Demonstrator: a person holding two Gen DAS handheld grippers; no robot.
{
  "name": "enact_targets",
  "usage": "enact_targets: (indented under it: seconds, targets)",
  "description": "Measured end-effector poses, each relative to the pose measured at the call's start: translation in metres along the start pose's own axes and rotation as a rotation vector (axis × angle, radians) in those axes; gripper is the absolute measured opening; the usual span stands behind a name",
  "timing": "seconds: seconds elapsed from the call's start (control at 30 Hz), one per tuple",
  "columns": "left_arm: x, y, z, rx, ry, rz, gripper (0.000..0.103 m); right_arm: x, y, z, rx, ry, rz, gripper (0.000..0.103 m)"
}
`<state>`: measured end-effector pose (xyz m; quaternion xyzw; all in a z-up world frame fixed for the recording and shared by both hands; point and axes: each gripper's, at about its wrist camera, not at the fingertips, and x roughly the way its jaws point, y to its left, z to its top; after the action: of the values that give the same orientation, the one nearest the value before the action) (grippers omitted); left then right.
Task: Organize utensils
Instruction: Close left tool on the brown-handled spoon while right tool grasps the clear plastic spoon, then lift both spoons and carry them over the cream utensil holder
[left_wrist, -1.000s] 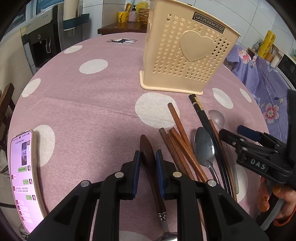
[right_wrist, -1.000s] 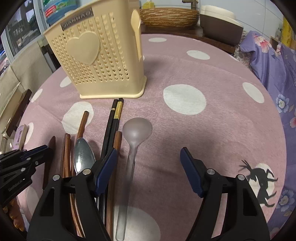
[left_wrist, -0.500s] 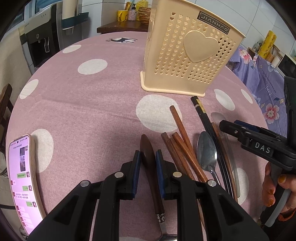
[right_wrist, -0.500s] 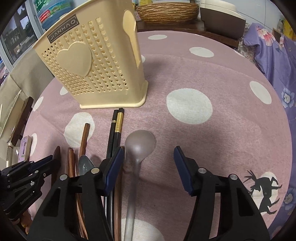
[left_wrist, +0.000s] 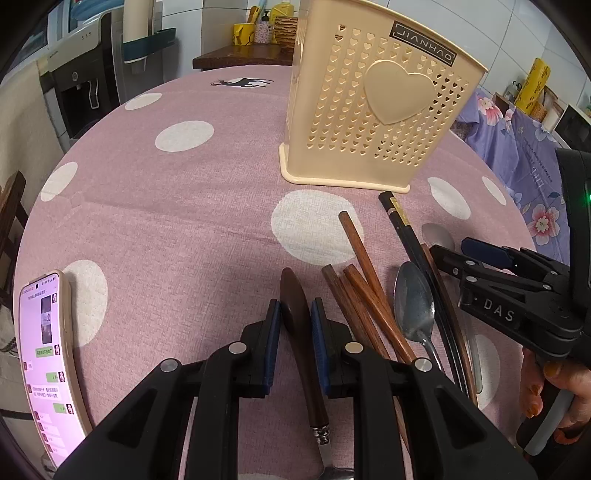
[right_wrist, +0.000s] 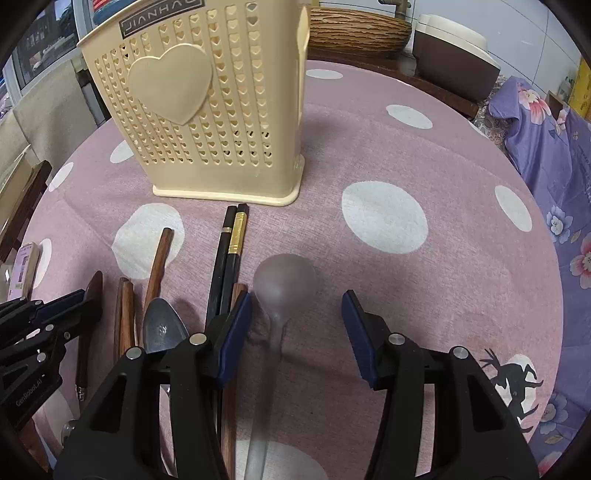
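The left gripper (left_wrist: 295, 325) is clamping the dark wooden-handled utensil (left_wrist: 297, 332) near the table's near edge; stiff and light, held mid-handle. The right gripper (right_wrist: 295, 332) is gaping wide around the translucent plastic ladle (right_wrist: 279, 306), likely slippery.

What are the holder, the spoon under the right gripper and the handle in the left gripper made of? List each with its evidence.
Holder: beige plastic, probably moulded; matte, punched with heart holes. Translucent spoon: frosted grey plastic or silicone; the cloth shows dimly through it. Dark handle in the left gripper: looks like smooth dark brown wood, with a metal collar.
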<state>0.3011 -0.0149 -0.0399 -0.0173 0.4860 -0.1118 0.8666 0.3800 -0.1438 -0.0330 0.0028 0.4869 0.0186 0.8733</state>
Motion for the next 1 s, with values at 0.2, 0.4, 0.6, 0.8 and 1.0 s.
enact_targets:
  seconds: [0.2,0.4,0.6,0.8,1.0]
  targets:
    - [0.003,-0.002,0.005,0.010,0.003,0.013,0.018,0.001,0.003,0.006,0.009,0.008,-0.010,0.051]
    - [0.006,-0.003,0.009,0.018,0.005,0.027,0.018,0.003,0.005,0.010,0.008,0.007,-0.009,0.038]
    - [0.007,-0.004,0.009,0.012,0.000,0.036,0.018,0.002,0.007,0.010,0.008,0.001,-0.003,0.037]
    - [0.006,-0.004,0.011,0.004,-0.009,0.040,0.017,0.000,-0.006,0.011,0.038,-0.016,0.073,0.037]
    - [-0.015,0.001,0.019,-0.015,-0.071,0.024,0.016,-0.028,-0.017,0.011,0.046,-0.096,0.100,0.037]
